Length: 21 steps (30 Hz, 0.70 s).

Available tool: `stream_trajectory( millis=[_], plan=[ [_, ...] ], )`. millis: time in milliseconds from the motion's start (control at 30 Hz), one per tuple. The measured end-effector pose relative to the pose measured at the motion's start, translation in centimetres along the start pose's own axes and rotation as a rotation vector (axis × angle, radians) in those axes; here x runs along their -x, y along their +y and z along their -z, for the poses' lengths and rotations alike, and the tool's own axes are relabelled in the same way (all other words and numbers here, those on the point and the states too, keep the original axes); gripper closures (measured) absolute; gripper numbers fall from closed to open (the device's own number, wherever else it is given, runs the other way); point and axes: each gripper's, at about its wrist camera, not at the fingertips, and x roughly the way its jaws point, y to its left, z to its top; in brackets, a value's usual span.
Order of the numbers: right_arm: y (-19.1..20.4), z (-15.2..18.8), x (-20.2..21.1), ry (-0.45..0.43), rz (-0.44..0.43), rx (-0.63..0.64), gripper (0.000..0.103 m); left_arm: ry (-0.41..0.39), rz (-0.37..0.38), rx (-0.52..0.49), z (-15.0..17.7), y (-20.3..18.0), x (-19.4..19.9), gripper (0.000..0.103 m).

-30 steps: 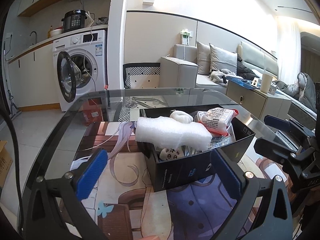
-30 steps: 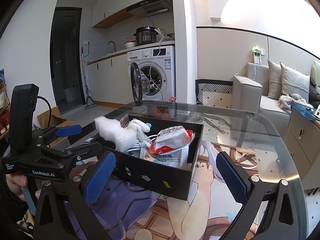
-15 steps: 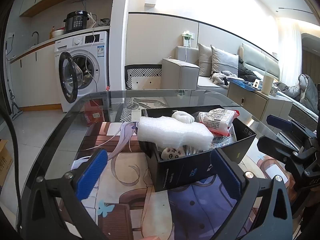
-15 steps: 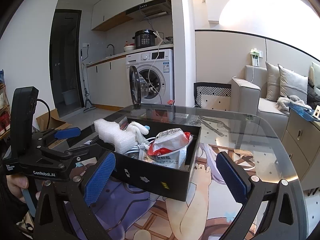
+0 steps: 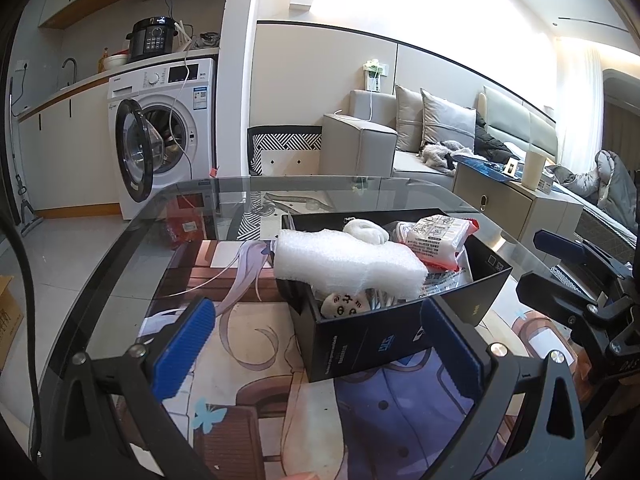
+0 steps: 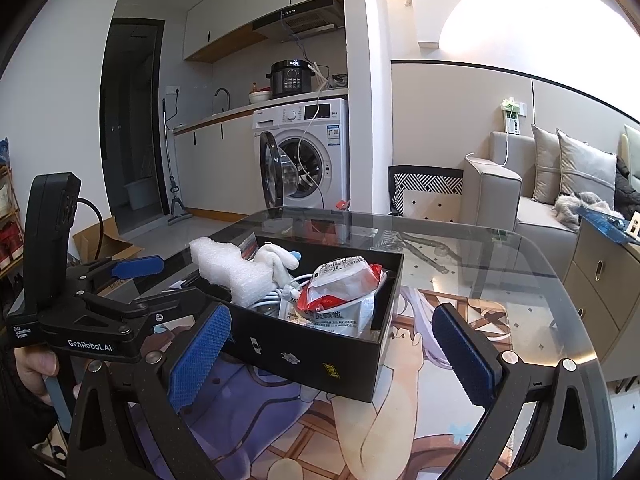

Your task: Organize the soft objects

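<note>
Both grippers are held low over the glass tabletop (image 5: 120, 256), jaws spread wide, nothing gripped. The left gripper (image 5: 320, 344) is aimed at the near corner of the black box (image 5: 360, 340); its right pad overlaps the box's front wall in view, contact cannot be confirmed. The right gripper (image 6: 332, 348) is seen framing the box's (image 6: 320, 356) long side, box sat between and beyond the pads, apart from both.

Box contents: white foam sheet (image 5: 348, 264) laid across the rim at one end, overhanging it; white plush toy (image 5: 366, 230) behind it; red-and-white packet (image 5: 438, 238) toward the other end; a small white item with black markings (image 5: 346, 306) under the foam; white cable (image 6: 276, 298) seen in the right wrist view.

Box is stood on an anime-print mat (image 5: 260, 352) laid over the tabletop.

Room: washing machine (image 5: 168, 128) with door swung open, pressure cooker (image 5: 152, 38) on the counter above it, grey sofa (image 5: 400, 140) with cushions to the right, cardboard box (image 6: 104, 244) on the floor
</note>
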Motion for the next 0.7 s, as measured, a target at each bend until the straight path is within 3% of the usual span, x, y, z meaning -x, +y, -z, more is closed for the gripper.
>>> stream_trajectory(
  millis=[700],
  plan=[
    [-0.06,0.07,0.06,-0.001,0.000,0.004,0.000,-0.003,-0.002,0.001,-0.19,-0.03,-0.06,0.000]
  ],
)
